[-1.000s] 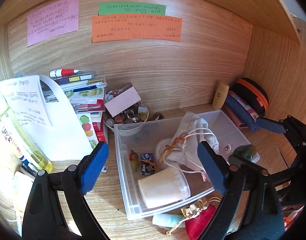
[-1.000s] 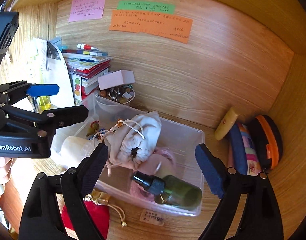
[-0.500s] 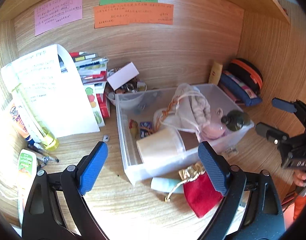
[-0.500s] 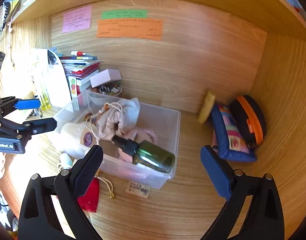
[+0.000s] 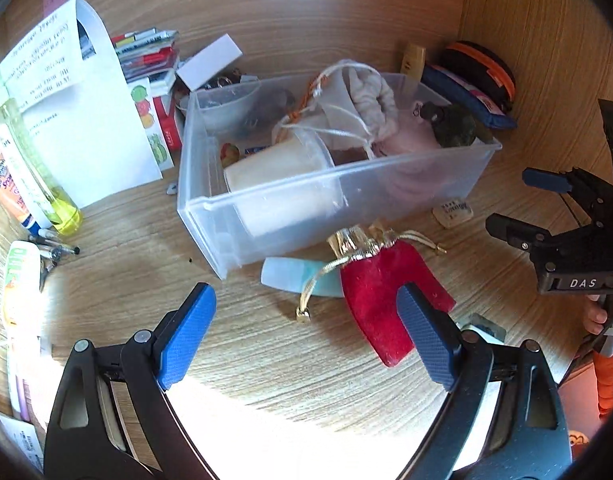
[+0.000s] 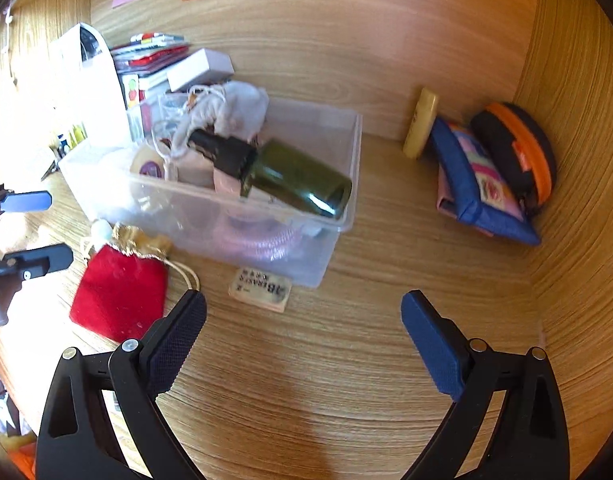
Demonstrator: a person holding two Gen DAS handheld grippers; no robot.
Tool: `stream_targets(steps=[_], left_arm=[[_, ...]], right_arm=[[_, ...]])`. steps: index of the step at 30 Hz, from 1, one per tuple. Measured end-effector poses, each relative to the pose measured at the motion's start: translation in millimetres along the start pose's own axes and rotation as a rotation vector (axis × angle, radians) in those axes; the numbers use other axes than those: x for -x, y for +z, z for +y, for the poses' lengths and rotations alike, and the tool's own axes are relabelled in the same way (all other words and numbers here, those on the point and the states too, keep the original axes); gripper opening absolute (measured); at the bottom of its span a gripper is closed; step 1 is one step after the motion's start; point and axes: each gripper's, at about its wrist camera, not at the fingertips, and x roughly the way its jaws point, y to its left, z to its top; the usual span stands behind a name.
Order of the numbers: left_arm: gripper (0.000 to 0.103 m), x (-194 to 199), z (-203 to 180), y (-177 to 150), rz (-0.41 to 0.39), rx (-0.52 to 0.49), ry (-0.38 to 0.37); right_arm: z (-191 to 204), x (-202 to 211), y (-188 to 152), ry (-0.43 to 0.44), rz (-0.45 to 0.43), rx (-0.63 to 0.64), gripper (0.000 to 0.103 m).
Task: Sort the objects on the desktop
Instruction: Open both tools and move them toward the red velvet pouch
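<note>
A clear plastic bin [image 5: 210, 200] [image 6: 348, 184] stands on the wooden desk and holds a white drawstring bag [image 5: 366, 96], a cream cup [image 5: 282, 168] and a dark green bottle [image 6: 294, 178]. In front of it lie a red velvet pouch [image 5: 382, 292] [image 6: 118, 292], a pale blue tube [image 5: 294, 276] and a small eraser [image 6: 260, 290]. My left gripper [image 5: 306, 340] is open and empty, just short of the pouch. My right gripper [image 6: 302, 344] is open and empty over bare desk, near the eraser.
A white paper bag [image 5: 78, 120], stacked books [image 5: 150, 56] and a yellow-green bottle [image 5: 34, 172] stand at the left. A blue pouch [image 6: 478, 188], an orange-trimmed case [image 6: 518, 152] and a yellow tube [image 6: 420, 122] sit in the right corner. Pens [image 5: 54, 244] lie at the left edge.
Both grippers have drawn back from the bin and tilted down toward the desk. The bin and its contents have stayed put. Both stay open.
</note>
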Motion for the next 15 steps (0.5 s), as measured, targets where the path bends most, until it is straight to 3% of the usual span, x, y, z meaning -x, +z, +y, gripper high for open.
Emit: stream_targets(steps=[5, 6, 8, 10, 13, 15], left_arm=[[0.091, -7.4, -3.5, -12.1, 0.030, 0.007, -0.023], [0.088, -8.0, -5.7, -13.3, 0.028, 0.000, -0.025], [0.069, -10.8, -8.8, -13.8, 0.039, -0.008, -0.027], [0.061, -15.2, -10.5, -13.4, 0.057, -0.004, -0.054], [0.051, -21.3, -13.2, -13.4, 0.077, -0.006, -0.078], [0.051, -21.6, -15.4, -13.7, 0.071, -0.013, -0.074]], right_arm=[[0.4, -10.6, -5.6, 0.001, 0.010, 0.006, 0.096], [0.7, -13.1, -5.0, 0.009, 0.014, 0.004, 0.096], [1.3, -18.1, -3.9, 0.016, 0.023, -0.003, 0.095], [2.0, -22.4, -3.9, 0.023, 0.037, -0.007, 0.087], [1.7, -29.1, -2.6, 0.044, 0.067, -0.019, 0.078], [2.0, -32.2, -2.4, 0.050, 0.080, -0.021, 0.075]])
